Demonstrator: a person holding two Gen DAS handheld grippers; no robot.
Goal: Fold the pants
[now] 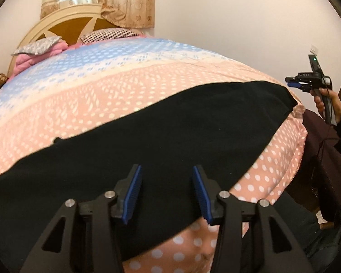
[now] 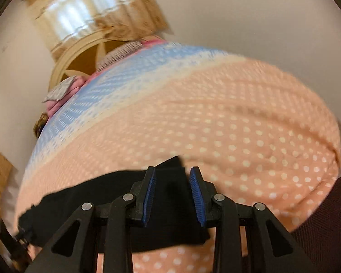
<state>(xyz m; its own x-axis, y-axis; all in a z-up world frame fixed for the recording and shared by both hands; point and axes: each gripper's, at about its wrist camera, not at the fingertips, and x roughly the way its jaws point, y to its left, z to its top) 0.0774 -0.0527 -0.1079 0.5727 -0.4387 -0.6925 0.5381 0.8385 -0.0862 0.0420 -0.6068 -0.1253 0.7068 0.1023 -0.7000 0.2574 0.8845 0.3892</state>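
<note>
Your left gripper (image 1: 166, 193) hangs with its jaws spread wide and nothing between the blue pads (image 1: 132, 195), poised just above the near long edge of the black pants (image 1: 147, 134). The pants lie flat on the polka-dot bedspread (image 1: 102, 95) close to the bed's near edge, a long dark band whose long axis runs along that edge, from the lower left of the left wrist view up toward the bed's right-hand corner, where one end stops just short of the drop-off. Which end is the waistband you cannot tell; the fabric is too dark to show seams. Further right, your right gripper (image 2: 172, 196) is also open, somewhat less wide, holding nothing, with that end of the pants (image 2: 116, 207) beneath its pads; in the left wrist view it appears raised off the bed beyond that corner. The right wrist view is blurred, so whether it touches the cloth is unclear. The risks, as I judge them: if you close the left jaws too low, you may pinch the bedspread with the pants and drag both. If you catch only the top layer, the layers will shear and the fold will come out crooked. With the end so near the corner, a sideways tug could slide it off the bed.
</note>
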